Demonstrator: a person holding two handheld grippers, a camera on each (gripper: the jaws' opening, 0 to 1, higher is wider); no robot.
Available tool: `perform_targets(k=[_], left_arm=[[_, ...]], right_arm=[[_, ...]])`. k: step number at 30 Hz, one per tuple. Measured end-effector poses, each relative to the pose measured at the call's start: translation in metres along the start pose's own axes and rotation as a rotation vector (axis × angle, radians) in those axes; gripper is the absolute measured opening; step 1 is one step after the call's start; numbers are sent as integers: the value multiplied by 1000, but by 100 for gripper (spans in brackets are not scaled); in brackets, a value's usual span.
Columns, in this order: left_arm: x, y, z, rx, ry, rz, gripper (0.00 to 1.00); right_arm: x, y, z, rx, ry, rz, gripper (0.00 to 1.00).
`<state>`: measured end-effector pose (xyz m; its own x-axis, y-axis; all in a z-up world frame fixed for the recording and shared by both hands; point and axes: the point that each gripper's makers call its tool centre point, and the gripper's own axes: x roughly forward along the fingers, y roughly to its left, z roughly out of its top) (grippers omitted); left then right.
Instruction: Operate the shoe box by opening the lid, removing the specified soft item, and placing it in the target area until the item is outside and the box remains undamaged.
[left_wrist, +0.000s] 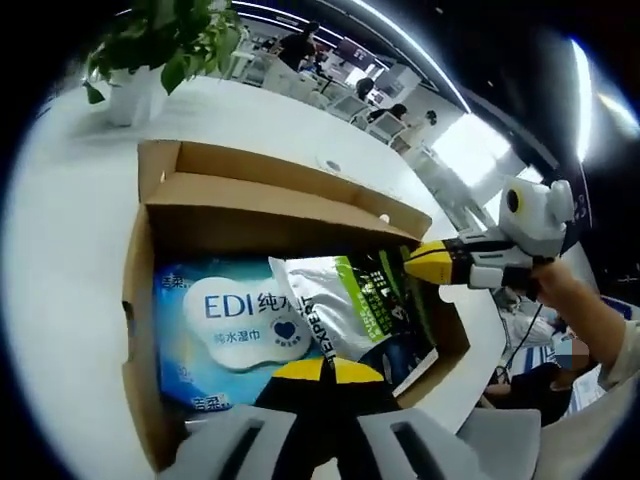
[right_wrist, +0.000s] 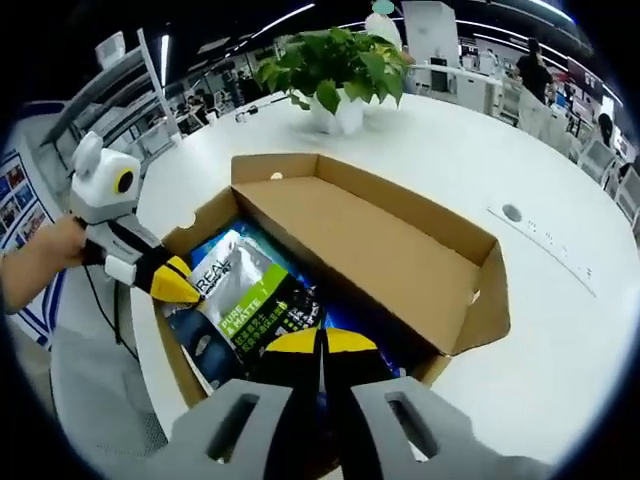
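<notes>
The cardboard box (right_wrist: 400, 260) sits on the white surface (right_wrist: 560, 330) with its lid (left_wrist: 270, 195) folded back, so the contents lie exposed. Inside, a silver-and-green pouch (left_wrist: 345, 305) rests on a blue wipes pack (left_wrist: 225, 330). The left claw (right_wrist: 185, 290) touches the pouch's end, probably to lift it; its jaws look closed. The right claw (right_wrist: 320, 345), jaws together and empty, hovers over the pouch. A potted plant (right_wrist: 335, 70) stands near the far edge.
</notes>
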<state>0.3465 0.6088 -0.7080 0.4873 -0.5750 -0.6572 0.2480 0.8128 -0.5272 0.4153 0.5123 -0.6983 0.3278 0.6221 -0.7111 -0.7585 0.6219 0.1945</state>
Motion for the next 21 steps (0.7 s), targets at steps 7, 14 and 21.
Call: perform_targets(k=[7, 14, 21], left_arm=[[-10, -9, 8, 36, -23, 0, 0], [-15, -22, 20, 45, -49, -19, 0], [-12, -39, 30, 75, -64, -29, 0]], right_arm=[[-16, 3, 11, 18, -48, -7, 0], [-31, 0, 16, 22, -74, -22, 0], [-48, -10, 19, 60, -105, -38, 0]])
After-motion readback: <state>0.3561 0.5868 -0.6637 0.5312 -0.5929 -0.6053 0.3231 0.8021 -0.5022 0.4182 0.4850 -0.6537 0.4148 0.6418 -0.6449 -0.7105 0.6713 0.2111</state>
